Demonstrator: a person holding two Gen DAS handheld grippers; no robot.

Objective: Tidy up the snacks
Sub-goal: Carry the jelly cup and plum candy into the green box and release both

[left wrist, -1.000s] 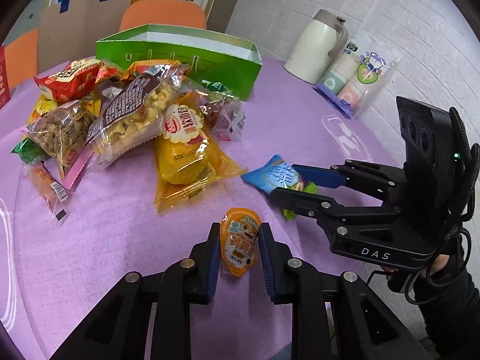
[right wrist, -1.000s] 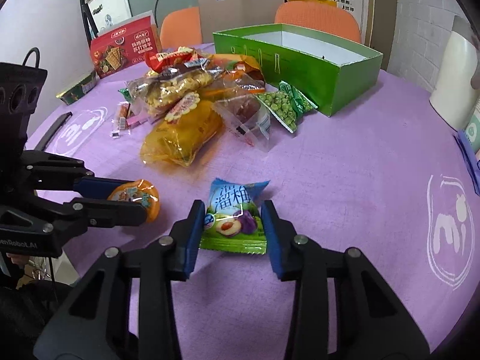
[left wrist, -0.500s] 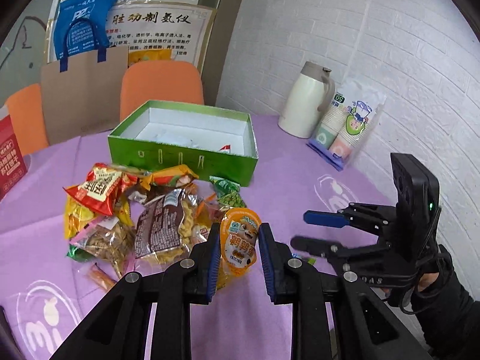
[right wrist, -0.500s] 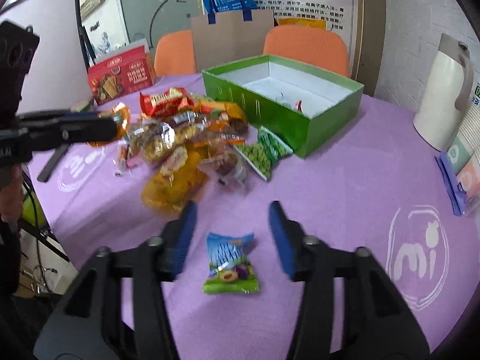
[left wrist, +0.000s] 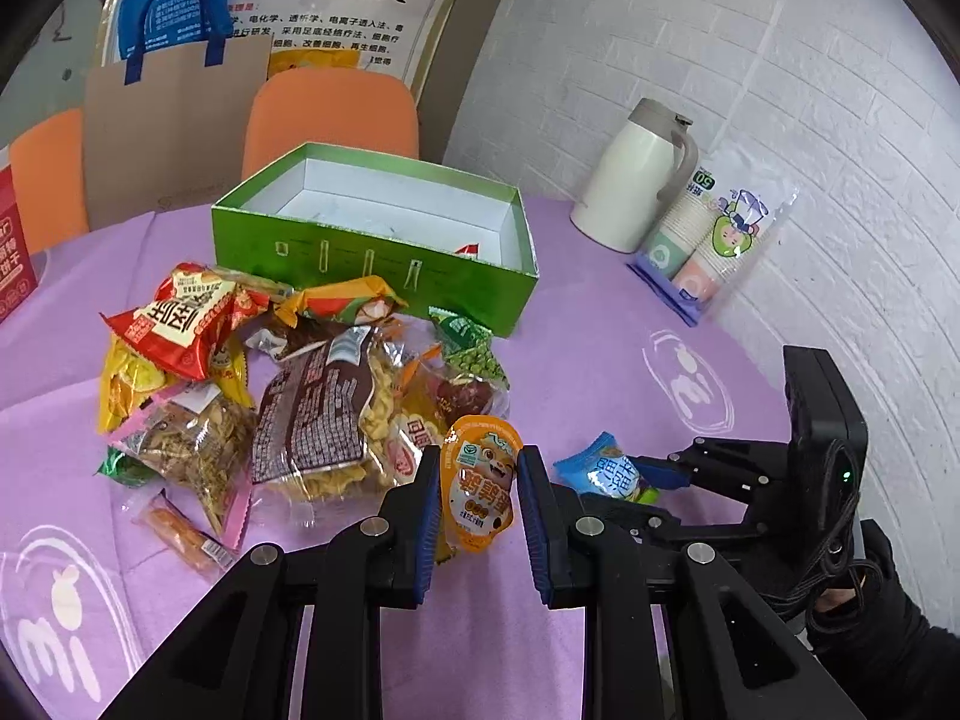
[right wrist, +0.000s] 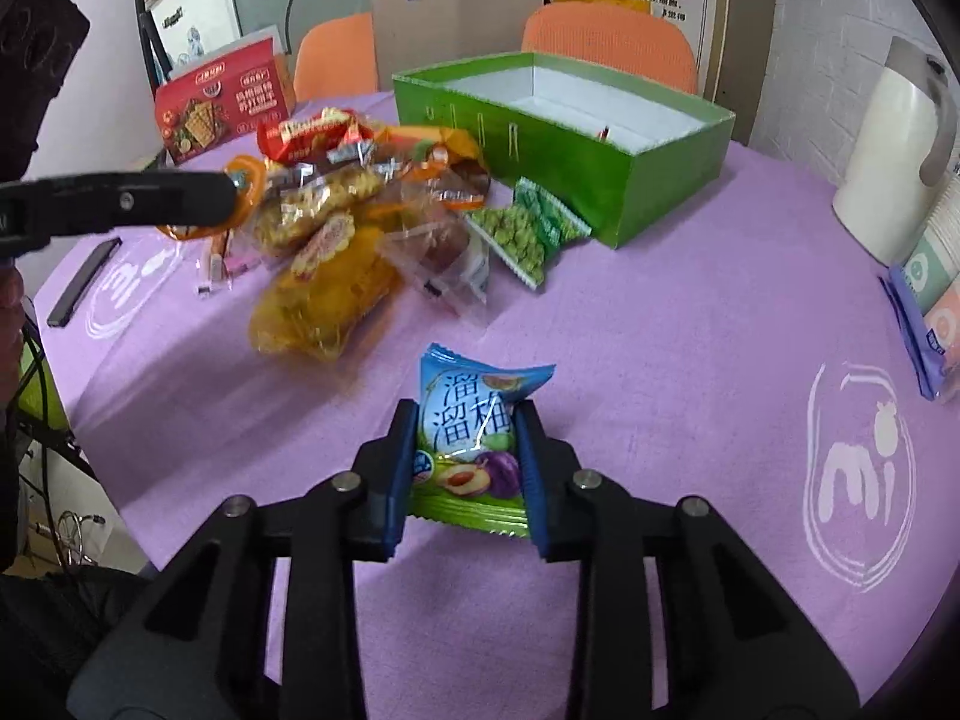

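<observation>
The left gripper (left wrist: 478, 501) clamps an orange packet (left wrist: 478, 480). The right gripper (right wrist: 467, 459) is closed on a blue plum packet (right wrist: 471, 426).

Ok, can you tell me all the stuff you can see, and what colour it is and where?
Box: one, green outside, white inside, open, behind the pile.
Snack pile: many packets, red, yellow, brown and green, in front of the box.
Orange pouch: one, in the left jaws.
Blue plum packet: one, blue and green, in the right jaws.
Jug: one, cream, by the brick wall.
Paper cups: one wrapped pack, beside the jug.
Tablecloth: one, purple.
Chairs: two, orange, behind the table.
Left gripper: black, shut.
Right gripper: black, shut.
</observation>
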